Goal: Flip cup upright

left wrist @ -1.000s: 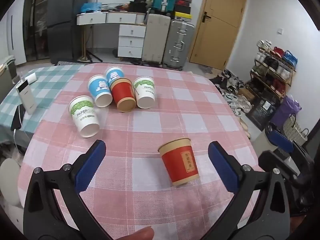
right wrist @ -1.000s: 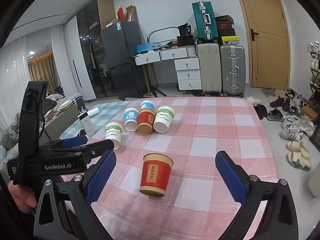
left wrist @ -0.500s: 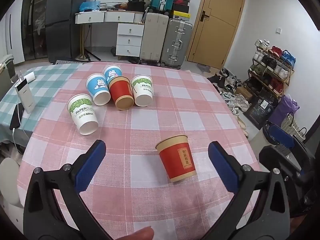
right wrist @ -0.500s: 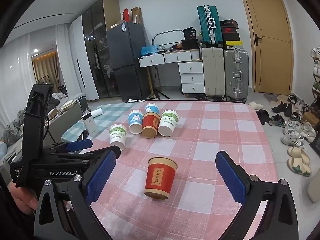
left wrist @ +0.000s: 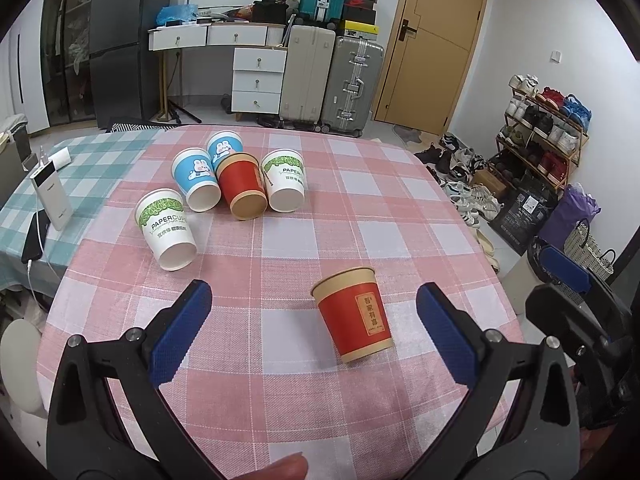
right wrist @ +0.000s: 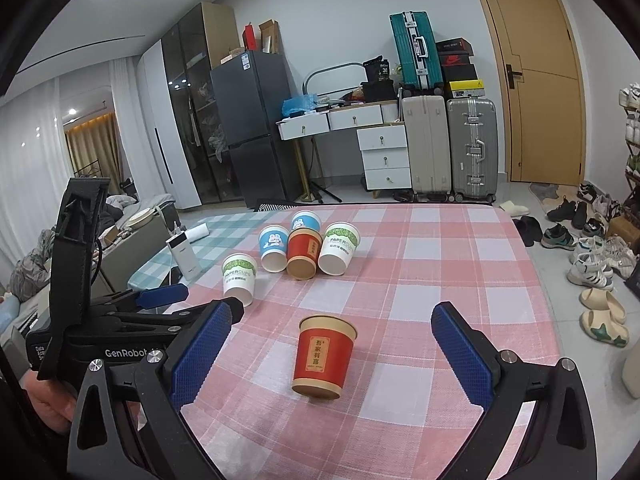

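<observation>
A red paper cup (left wrist: 354, 320) (right wrist: 323, 354) stands upright, mouth up, on the pink checked tablecloth (left wrist: 280, 248). My left gripper (left wrist: 313, 292) is open, and the cup sits between its blue pads, nearer the right one, touching neither. Just short of the cup, my right gripper (right wrist: 332, 310) is also open with empty pads. Farther back, several cups lie on their sides, mouths towards me: a green-print white cup (left wrist: 166, 228) (right wrist: 239, 278), two blue cups (left wrist: 196, 178), a red one (left wrist: 242, 186) and another white one (left wrist: 284, 180).
A white power bank (left wrist: 50, 196) and a dark phone (left wrist: 34, 236) lie on the green checked cloth at left. The table's right edge (left wrist: 496, 264) drops to a floor with shoes and a shoe rack (left wrist: 540, 132). Suitcases (right wrist: 448, 148) and drawers stand behind.
Both grippers stay open and the red cup has not moved. The right wrist view has tilted up slightly, showing more ceiling; the left view has drifted a little.
</observation>
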Available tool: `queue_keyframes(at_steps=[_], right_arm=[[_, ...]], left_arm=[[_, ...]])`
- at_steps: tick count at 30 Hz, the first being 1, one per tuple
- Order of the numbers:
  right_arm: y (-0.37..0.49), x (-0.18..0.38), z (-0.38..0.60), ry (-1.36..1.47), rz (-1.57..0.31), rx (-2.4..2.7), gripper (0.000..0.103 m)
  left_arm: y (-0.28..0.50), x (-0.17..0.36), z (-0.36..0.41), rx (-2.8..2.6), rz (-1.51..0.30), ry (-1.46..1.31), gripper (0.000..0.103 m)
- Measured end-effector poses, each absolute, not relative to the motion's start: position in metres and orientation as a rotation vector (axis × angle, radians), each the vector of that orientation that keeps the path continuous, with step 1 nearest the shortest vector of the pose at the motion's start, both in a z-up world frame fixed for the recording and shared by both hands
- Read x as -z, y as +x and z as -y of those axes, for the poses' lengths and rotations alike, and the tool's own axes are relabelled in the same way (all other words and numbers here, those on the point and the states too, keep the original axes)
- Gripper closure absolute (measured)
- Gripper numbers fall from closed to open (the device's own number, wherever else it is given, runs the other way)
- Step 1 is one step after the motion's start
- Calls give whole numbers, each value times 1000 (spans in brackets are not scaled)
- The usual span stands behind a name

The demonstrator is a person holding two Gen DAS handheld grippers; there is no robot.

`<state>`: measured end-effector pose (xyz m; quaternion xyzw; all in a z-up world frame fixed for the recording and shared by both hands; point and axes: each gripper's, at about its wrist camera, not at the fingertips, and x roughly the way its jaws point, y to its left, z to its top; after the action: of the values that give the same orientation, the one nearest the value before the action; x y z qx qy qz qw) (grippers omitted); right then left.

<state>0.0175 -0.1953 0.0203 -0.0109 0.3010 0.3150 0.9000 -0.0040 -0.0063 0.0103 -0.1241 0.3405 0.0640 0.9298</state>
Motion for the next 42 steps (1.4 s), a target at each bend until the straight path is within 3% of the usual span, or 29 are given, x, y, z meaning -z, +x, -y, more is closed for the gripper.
queue_keyframes(at_steps=[42], right_arm=[[20, -14, 201, -3, -630, -656, 1]], left_arm=[[0, 5, 16, -127, -721, -236, 1]])
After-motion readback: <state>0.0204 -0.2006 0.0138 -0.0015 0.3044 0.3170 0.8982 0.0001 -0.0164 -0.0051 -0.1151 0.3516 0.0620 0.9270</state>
